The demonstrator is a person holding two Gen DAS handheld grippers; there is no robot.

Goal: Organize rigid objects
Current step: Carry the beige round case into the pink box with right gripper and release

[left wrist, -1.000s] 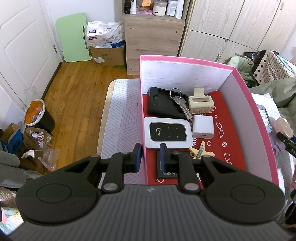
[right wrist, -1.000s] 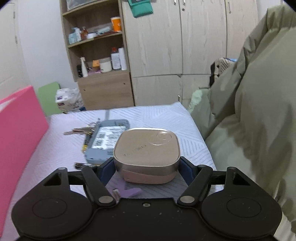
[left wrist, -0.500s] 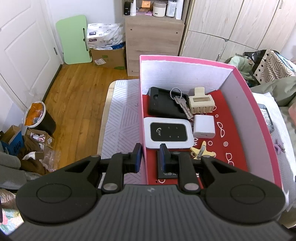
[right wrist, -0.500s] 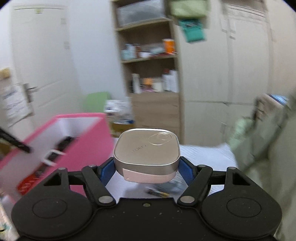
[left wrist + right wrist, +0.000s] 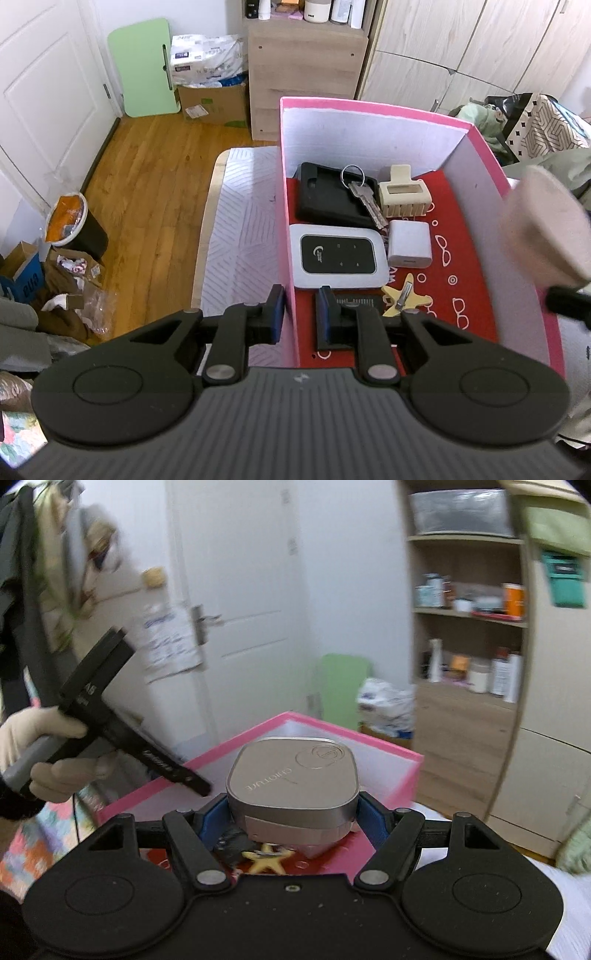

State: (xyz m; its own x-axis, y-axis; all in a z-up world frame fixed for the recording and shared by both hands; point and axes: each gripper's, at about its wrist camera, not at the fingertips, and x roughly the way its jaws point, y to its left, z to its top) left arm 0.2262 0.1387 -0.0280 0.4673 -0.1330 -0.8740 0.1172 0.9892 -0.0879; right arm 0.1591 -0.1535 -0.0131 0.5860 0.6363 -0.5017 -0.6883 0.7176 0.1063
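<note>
Clearly mid-carry: right gripper (image 5: 291,812) clamped on the metallic compact case (image 5: 293,779), blue pads pressed to both its sides, held in the air over the pink box (image 5: 402,771) at frame centre. Left gripper (image 5: 298,308) narrow, straddling the box's left wall (image 5: 288,236) at lower centre, one pad outside and one inside; whether actually pinching the cardboard, cannot tell.

Already lying on the red floor of the box: black tray (image 5: 330,197) and keys (image 5: 364,195) toward the top, beige hair claw (image 5: 404,194) to their right, white pocket router (image 5: 338,256) mid-frame, white charger cube (image 5: 410,243) beside it, star-shaped clip (image 5: 404,297) just below. Bare red floor only along the right side.

Risks, judged from this:
- Smooth rounded case, gripped only at its sides; likely to slip or tip if tilted on descent.
- Lowered straight down from centre, likely to land on the star clip or charger instead of the bare right strip.
- Catching the right wall on the way in; could shove the light box if the left hold is loose.
- Release from too high; could knock the keys or clip about.
</note>
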